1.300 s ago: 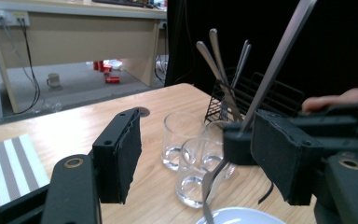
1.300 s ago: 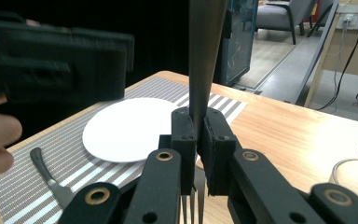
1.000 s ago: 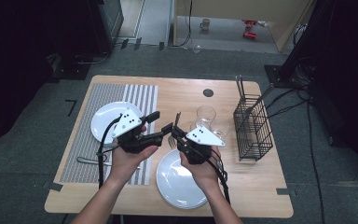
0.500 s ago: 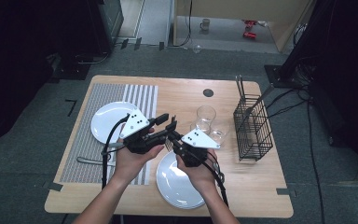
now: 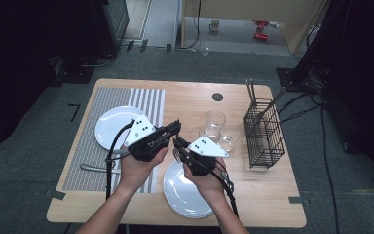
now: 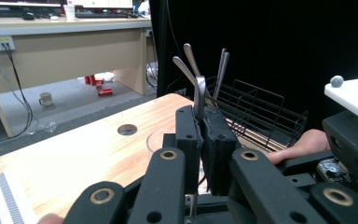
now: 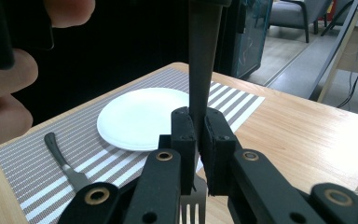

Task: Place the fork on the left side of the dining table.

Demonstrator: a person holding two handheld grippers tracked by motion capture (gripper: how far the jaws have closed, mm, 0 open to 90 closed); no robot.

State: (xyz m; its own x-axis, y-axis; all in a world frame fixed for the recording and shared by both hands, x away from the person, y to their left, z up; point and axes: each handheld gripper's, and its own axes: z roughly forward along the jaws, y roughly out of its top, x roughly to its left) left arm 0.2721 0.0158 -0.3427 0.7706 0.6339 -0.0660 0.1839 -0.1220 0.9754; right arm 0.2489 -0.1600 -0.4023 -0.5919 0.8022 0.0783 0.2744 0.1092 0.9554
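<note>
A metal fork [image 7: 200, 70] hangs over the table between my two grippers, which face each other. My right gripper [image 7: 198, 123] is shut on it just above the tines, with the handle rising past its jaws. My left gripper [image 6: 200, 121] has just been closing and is now shut on the fork's handle [image 6: 199, 95], its pads pressing the metal. In the high view the left gripper [image 5: 175, 127] and the right gripper [image 5: 177, 145] meet tip to tip above the table's middle, just beyond the near white plate [image 5: 185, 195].
A second white plate [image 5: 119, 126] and another fork [image 5: 95, 168] lie on the striped placemat [image 5: 151, 102] at left. Two glasses [image 5: 214, 122] stand beside a black wire basket [image 5: 265, 134] that holds several utensils at right.
The left gripper's jaws, open a second ago, have closed on the fork that the right gripper holds. Both hands have stayed about where they were.
</note>
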